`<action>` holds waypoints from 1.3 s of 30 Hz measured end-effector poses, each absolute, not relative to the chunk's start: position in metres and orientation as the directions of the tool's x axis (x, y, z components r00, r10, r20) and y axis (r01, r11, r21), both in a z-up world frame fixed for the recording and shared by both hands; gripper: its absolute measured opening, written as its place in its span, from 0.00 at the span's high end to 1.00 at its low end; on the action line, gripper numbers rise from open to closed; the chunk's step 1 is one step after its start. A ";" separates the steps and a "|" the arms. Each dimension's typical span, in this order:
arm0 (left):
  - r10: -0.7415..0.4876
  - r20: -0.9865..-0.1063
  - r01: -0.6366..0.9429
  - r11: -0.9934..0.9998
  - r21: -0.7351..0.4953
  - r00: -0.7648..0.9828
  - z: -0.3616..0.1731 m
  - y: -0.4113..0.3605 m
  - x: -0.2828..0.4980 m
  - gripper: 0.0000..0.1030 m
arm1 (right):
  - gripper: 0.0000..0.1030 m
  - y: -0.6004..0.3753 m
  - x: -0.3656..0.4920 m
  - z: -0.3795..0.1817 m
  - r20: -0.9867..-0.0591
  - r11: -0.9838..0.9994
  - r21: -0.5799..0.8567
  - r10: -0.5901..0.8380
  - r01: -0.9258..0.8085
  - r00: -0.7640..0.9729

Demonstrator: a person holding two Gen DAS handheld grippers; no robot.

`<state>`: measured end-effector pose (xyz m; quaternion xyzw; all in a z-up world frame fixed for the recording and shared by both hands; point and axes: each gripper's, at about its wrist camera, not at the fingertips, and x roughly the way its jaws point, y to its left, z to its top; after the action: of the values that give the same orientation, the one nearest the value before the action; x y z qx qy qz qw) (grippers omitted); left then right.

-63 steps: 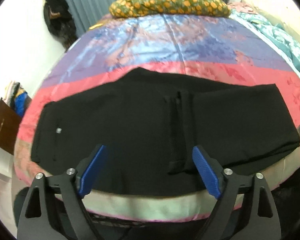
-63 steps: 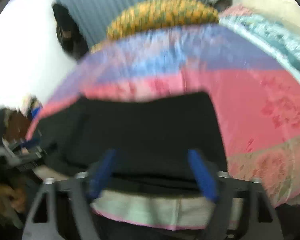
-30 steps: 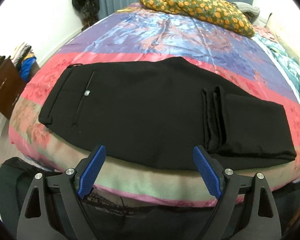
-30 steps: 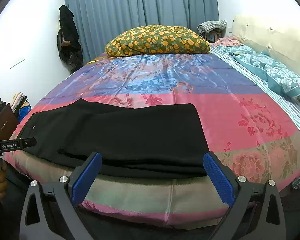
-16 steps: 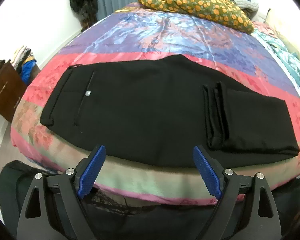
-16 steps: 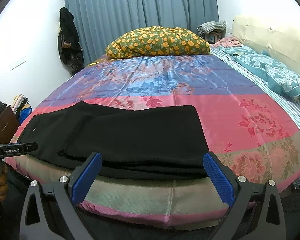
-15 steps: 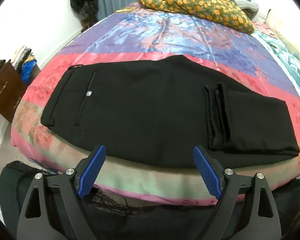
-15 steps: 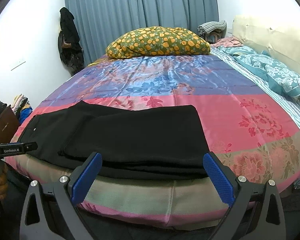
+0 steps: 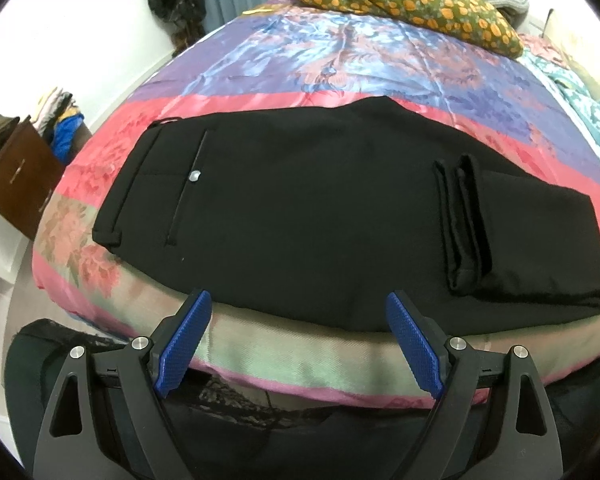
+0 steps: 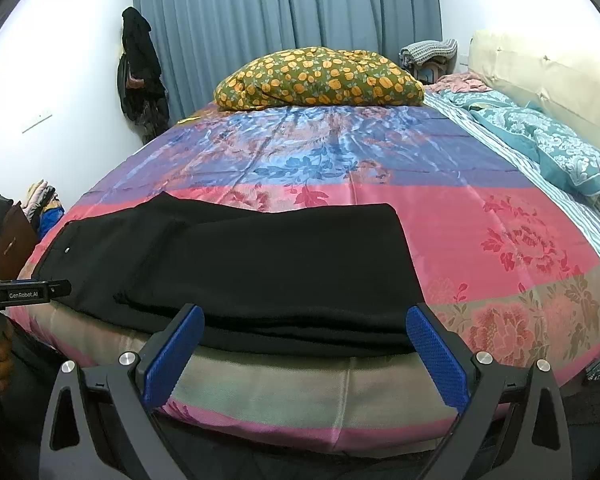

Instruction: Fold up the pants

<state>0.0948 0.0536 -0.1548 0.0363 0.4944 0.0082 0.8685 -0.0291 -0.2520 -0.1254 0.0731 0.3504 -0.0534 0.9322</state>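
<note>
Black pants lie flat along the near edge of the bed, waistband with a back-pocket button at the left, leg ends folded back on top at the right. They also show in the right wrist view. My left gripper is open and empty, held off the bed's near edge below the pants' middle. My right gripper is open and empty, off the bed edge below the folded leg end.
The bed has a pink, purple and blue floral cover. A yellow-flowered pillow lies at the far side, teal bedding at the right. A brown cabinet with clothes stands left of the bed.
Both grippers pulled back from the bed and the views steadied; the folded pants lie still. Over the last half second almost nothing moved.
</note>
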 end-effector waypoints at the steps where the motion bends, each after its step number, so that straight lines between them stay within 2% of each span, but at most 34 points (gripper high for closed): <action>1: 0.055 -0.859 0.020 0.997 0.075 0.509 -0.156 0.054 0.095 0.12 | 0.02 -0.252 -0.029 -0.126 -0.662 0.984 0.098 -0.048 0.150 0.748; 19: 0.036 -0.879 0.026 0.998 0.055 0.476 -0.160 0.061 0.101 0.12 | 0.02 -0.254 -0.027 -0.133 -0.675 0.982 0.110 -0.038 0.151 0.737; 22: 0.006 -0.861 0.007 1.000 0.011 0.509 -0.142 0.094 0.122 0.12 | 0.02 -0.254 -0.027 -0.134 -0.679 0.982 0.110 -0.037 0.151 0.733; 24: 0.033 -0.848 -0.077 0.997 -0.009 0.530 -0.127 0.140 0.146 0.12 | 0.02 -0.254 -0.027 -0.134 -0.681 0.983 0.108 -0.035 0.147 0.732; 28: 0.003 -0.868 -0.187 0.977 -0.103 0.496 -0.119 0.226 0.195 0.11 | 0.02 -0.255 -0.026 -0.135 -0.682 0.982 0.114 -0.032 0.149 0.731; 33: -0.166 -0.898 -0.083 0.972 -0.218 0.407 -0.155 0.256 0.230 0.11 | 0.02 -0.250 -0.020 -0.138 -0.693 0.983 0.117 -0.023 0.144 0.721; 36: -0.102 -0.938 -0.140 0.978 -0.156 0.332 -0.194 0.262 0.244 0.09 | 0.02 -0.243 -0.018 -0.138 -0.697 0.988 0.098 -0.018 0.121 0.717; 38: -0.159 -0.937 -0.132 0.969 -0.209 0.311 -0.211 0.262 0.245 0.01 | 0.02 -0.239 -0.018 -0.138 -0.698 0.991 0.083 -0.018 0.106 0.715; 39: -0.185 -0.933 -0.136 0.962 -0.236 0.308 -0.214 0.263 0.245 0.01 | 0.02 -0.238 -0.018 -0.138 -0.699 0.992 0.076 -0.020 0.102 0.715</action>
<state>0.2451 0.2631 -0.2140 -0.1364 0.5880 -0.0156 0.7971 -0.0185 -0.2377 -0.1376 0.0547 0.3762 -0.0329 0.9243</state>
